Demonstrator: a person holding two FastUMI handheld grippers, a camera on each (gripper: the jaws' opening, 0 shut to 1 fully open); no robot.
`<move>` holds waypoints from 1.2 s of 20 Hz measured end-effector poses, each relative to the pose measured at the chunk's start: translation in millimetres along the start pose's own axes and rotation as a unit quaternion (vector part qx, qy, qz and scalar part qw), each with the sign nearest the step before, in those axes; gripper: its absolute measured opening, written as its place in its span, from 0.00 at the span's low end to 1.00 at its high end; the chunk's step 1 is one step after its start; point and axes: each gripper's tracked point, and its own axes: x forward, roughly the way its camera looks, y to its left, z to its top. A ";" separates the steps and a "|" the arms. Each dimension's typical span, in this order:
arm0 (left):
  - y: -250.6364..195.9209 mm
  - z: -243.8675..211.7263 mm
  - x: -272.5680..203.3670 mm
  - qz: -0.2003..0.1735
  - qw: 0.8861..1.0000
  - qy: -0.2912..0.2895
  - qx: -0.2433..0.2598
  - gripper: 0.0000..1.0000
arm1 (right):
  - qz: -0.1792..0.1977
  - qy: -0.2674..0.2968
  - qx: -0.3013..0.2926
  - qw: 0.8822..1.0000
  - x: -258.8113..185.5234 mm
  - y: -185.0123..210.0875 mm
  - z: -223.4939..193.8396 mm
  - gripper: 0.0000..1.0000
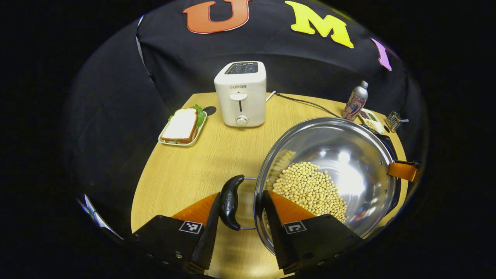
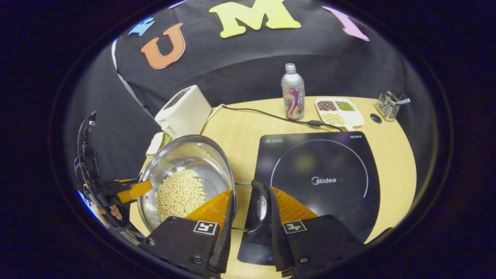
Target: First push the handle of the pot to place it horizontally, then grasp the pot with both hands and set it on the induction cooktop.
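Wall: we see black cloth (image 2: 240, 69) hanging in folds behind and to the side of the table.
Furniture: we note one light wooden table (image 1: 186, 170) with a rounded edge and visible grain.
Light: we find bright overhead light, with soft shadows on the wood.
Surroundings: beyond the table edge we see only darkness; we cannot make out the floor.

We see the induction cooktop (image 2: 321, 178) lying bare just beside the steel pot (image 2: 186, 170), open tabletop (image 1: 201, 162) between the pot and the sandwich plate (image 1: 182, 128), while the toaster (image 1: 241, 93), its cable (image 2: 271, 114), the bottle (image 2: 293, 93) and the divided snack tray (image 2: 339, 110) crowd the far edge.
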 end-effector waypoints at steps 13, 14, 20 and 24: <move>-131.1 63.3 -40.5 -0.040 0.998 -0.016 0.039 0.61 | -0.010 -0.029 0.027 0.999 -76.5 -108.2 56.2 0.45; -145.0 65.4 -38.3 -0.046 0.998 -0.016 0.042 0.61 | -0.013 -0.029 0.033 0.999 -79.3 -121.0 56.9 0.45; -207.1 68.4 -21.7 -0.056 0.995 -0.011 0.076 0.61 | -0.037 -0.031 0.056 0.997 -87.4 -179.3 60.0 0.45; -231.7 64.6 0.0 -0.060 0.995 0.003 0.084 0.61 | -0.048 -0.027 0.062 0.997 -78.5 -206.7 56.6 0.45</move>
